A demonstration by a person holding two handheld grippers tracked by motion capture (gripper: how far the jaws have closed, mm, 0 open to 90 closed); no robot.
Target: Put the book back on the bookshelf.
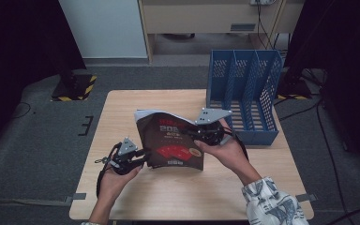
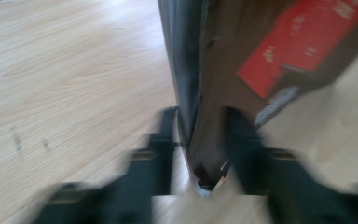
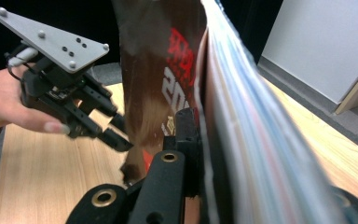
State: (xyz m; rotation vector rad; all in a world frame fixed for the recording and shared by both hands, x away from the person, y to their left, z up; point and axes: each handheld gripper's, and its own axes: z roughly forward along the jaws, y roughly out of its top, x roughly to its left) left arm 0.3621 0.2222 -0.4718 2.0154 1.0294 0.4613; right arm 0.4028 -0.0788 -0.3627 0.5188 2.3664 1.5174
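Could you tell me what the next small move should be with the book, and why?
Probably draw the left gripper clear of the book: its jaws stand apart around the lower corner, while the right gripper is clamped on the book, which could then go toward the blue file rack.

Book (image 1: 168, 140): glossy brown cover, paper pages. Table (image 1: 122, 108): smooth light wood grain, matt. File rack (image 1: 243, 89): blue perforated plastic. Floor: rough grey carpet.

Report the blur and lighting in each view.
High view: sharp on the table and blue rack, dark at both side edges. Left gripper view: motion-smeared jaws, book soft. Right gripper view: the book's page edges are blurred up close, while the other hand-held gripper looks fairly crisp.
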